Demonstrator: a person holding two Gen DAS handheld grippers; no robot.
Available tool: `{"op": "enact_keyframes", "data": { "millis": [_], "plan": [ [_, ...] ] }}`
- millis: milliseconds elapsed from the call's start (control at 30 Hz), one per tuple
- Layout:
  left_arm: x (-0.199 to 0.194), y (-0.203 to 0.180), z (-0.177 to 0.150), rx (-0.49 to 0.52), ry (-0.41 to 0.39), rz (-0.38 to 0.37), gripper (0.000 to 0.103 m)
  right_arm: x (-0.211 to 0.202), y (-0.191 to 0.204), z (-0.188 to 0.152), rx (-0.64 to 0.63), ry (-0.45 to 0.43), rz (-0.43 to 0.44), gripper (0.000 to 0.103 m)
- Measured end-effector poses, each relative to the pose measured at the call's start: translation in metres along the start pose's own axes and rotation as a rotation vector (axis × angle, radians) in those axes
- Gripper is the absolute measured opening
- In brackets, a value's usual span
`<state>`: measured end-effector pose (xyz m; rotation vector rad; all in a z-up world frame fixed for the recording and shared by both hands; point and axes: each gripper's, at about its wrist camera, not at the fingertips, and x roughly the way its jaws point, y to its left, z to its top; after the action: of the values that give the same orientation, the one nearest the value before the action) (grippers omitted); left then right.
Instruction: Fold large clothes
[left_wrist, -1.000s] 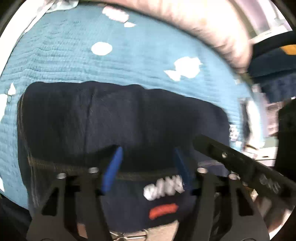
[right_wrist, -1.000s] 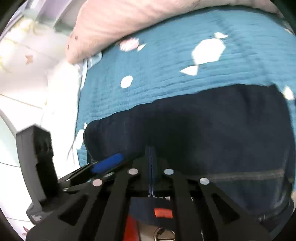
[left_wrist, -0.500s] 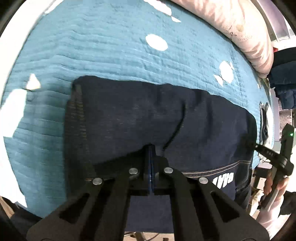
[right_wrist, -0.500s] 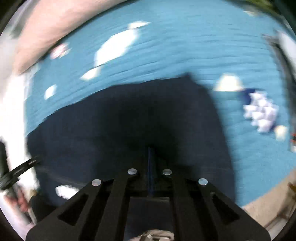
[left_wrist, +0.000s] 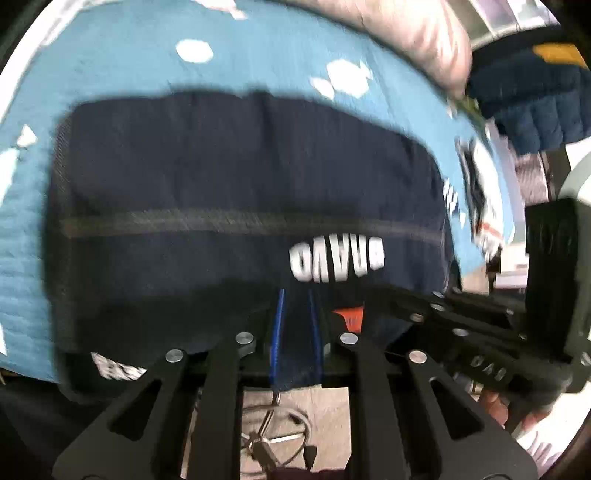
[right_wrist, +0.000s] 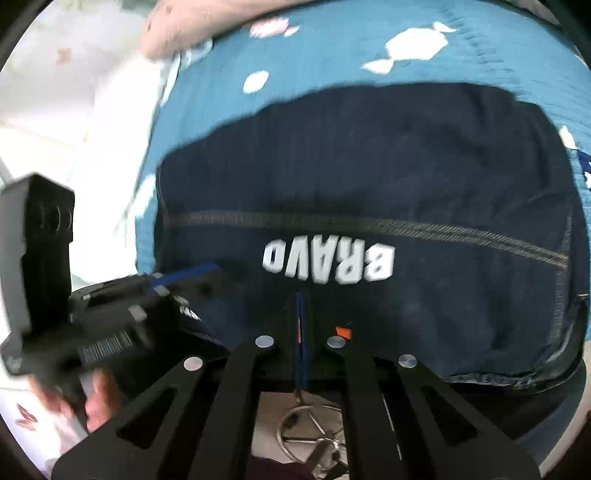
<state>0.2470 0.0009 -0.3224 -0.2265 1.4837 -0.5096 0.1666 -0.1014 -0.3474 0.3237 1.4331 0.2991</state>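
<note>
A dark navy garment (left_wrist: 240, 177) with white upside-down lettering "BRAVO" lies folded on the teal bedspread (left_wrist: 122, 66); it also fills the right wrist view (right_wrist: 369, 177). My left gripper (left_wrist: 295, 325) sits at the garment's near edge, blue pads a little apart with cloth between them. My right gripper (right_wrist: 300, 332) is shut at the same near edge, beside an orange tag (right_wrist: 342, 331); whether it pinches cloth is unclear. Each gripper shows in the other's view: the right one (left_wrist: 480, 339), the left one (right_wrist: 122, 306).
A pink pillow (left_wrist: 417, 40) lies at the far side of the bed. Dark blue clothing (left_wrist: 532, 96) is piled at the far right. The teal bedspread (right_wrist: 332, 48) has white candy shapes. Floor and a chair base (right_wrist: 314, 439) show below the bed edge.
Both grippers have pulled back to the garment's near edge. The lettered part now lies on top, facing up. My left gripper's pads have parted slightly from fully shut.
</note>
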Motion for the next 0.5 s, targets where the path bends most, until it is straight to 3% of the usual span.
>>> {"op": "enact_keyframes", "data": {
  "millis": [100, 167, 233, 267, 300, 333, 367, 467, 500],
  "plan": [
    [0.03, 0.003, -0.009, -0.016, 0.052, 0.026, 0.013, 0.028, -0.002, -0.001, 0.031, 0.06, -0.006, 0.001],
    [0.038, 0.008, -0.01, -0.022, 0.043, 0.031, 0.004, 0.041, -0.009, -0.001, 0.032, 0.06, -0.071, 0.0],
    [0.04, 0.018, -0.007, -0.054, 0.056, -0.001, 0.002, 0.048, -0.023, 0.002, 0.07, 0.072, 0.008, 0.0],
    [0.036, 0.024, -0.007, -0.068, 0.051, 0.026, 0.003, 0.048, -0.03, 0.004, 0.092, 0.08, 0.047, 0.0],
    [0.03, 0.031, -0.007, -0.064, 0.034, 0.115, 0.003, 0.044, -0.036, 0.005, 0.106, 0.089, 0.081, 0.0],
    [0.026, 0.038, -0.007, -0.065, 0.025, 0.166, 0.003, 0.041, -0.038, 0.006, 0.097, 0.092, 0.067, 0.0],
    [0.021, 0.05, -0.007, -0.082, 0.022, 0.173, 0.003, 0.038, -0.04, 0.006, 0.081, 0.087, 0.035, 0.0],
    [0.009, 0.085, -0.011, -0.156, 0.016, 0.232, 0.003, 0.034, -0.054, 0.008, 0.097, 0.11, 0.086, 0.0],
    [0.006, 0.094, -0.013, -0.18, 0.013, 0.221, 0.003, 0.029, -0.059, 0.002, 0.104, 0.11, 0.068, 0.0]
  ]
}}
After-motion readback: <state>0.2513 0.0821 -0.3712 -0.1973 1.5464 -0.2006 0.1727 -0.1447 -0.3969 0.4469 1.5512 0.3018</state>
